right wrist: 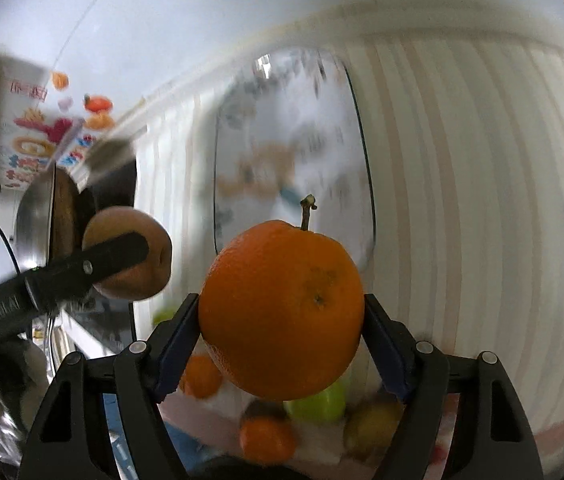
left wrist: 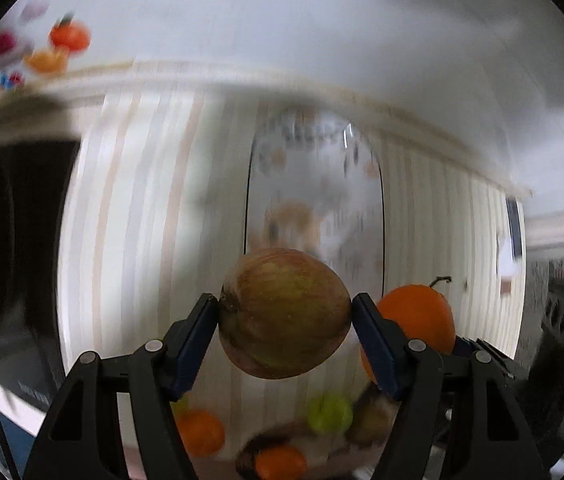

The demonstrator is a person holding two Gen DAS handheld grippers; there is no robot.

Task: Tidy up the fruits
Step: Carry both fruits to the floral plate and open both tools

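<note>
1. My left gripper (left wrist: 285, 307) has its jaws clamped on the apple (left wrist: 284, 312), a blue pad pressed to each flank. The fruit hangs clear above the table; its stem pit faces the left pad, so its core axis runs across the jaws.
2. My right gripper (right wrist: 282, 312) is closed on the orange (right wrist: 282, 309), pads on both sides. Its stem (right wrist: 306, 212) points up and away from the camera, tilted slightly right.
3. The right wrist view shows the two held fruits side by side, apple to the left, apart from each other.
4. Below lies a striped cream tablecloth (right wrist: 481, 208) with a clear patterned mat (right wrist: 293, 148) on it; a white wall (left wrist: 282, 12) stands behind, with fruit stickers at upper left.
5. Near the bottom edge, under the jaws, I count loose fruits on the surface, blurred: two small orange ones (right wrist: 268, 438), one green one (right wrist: 317, 404), one yellowish one (right wrist: 369, 426).
6. Held: one apple, one orange.
</note>
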